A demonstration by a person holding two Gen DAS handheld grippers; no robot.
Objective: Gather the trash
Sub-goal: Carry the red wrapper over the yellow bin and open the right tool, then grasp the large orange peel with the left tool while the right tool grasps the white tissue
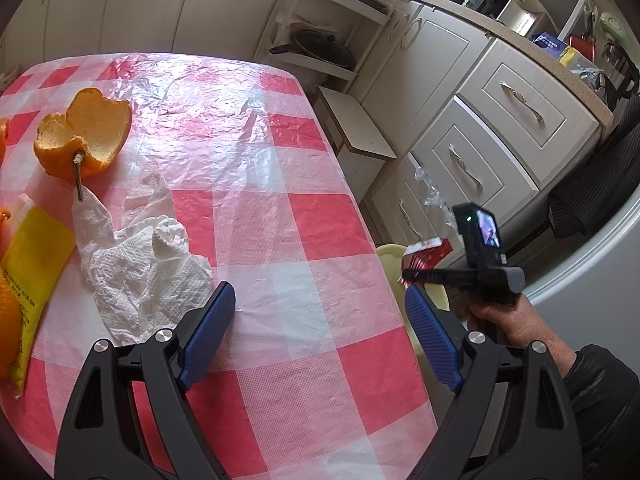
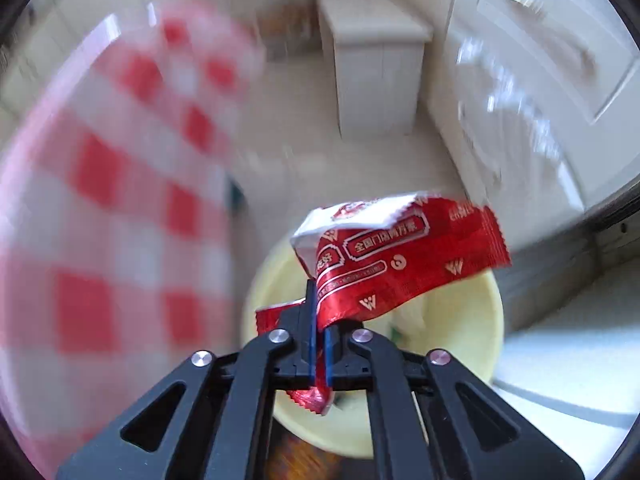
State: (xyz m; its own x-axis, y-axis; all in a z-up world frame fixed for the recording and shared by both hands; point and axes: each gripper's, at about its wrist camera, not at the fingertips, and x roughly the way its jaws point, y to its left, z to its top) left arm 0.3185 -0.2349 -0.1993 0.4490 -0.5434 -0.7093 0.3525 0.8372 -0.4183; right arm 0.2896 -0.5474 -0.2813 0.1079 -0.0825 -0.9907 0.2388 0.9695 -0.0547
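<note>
a: how are the hands set?
b: the right gripper (image 2: pixel 319 320) points straight down above a pale yellow bin (image 2: pixel 472 320), a red wrapper (image 2: pixel 400 260) still between its near-closed pads. a bare hand (image 1: pixel 504 320) grips its handle.
a: and the left?
b: the left gripper (image 1: pixel 320 332) slants down at the checked tablecloth (image 1: pixel 280 240), jaws wide, empty.
a: what's left?
b: one crumpled paper towel (image 1: pixel 148 264), one orange peel (image 1: pixel 84 132), one yellow packet (image 1: pixel 32 264).

The counter (image 1: pixel 304 240) wore a red-and-white checked plastic cover. On it lay an orange peel (image 1: pixel 86 136) with a stem, a crumpled white paper towel (image 1: pixel 148 272) beside it, and a yellow packet (image 1: pixel 34 276) near the left edge.
</note>
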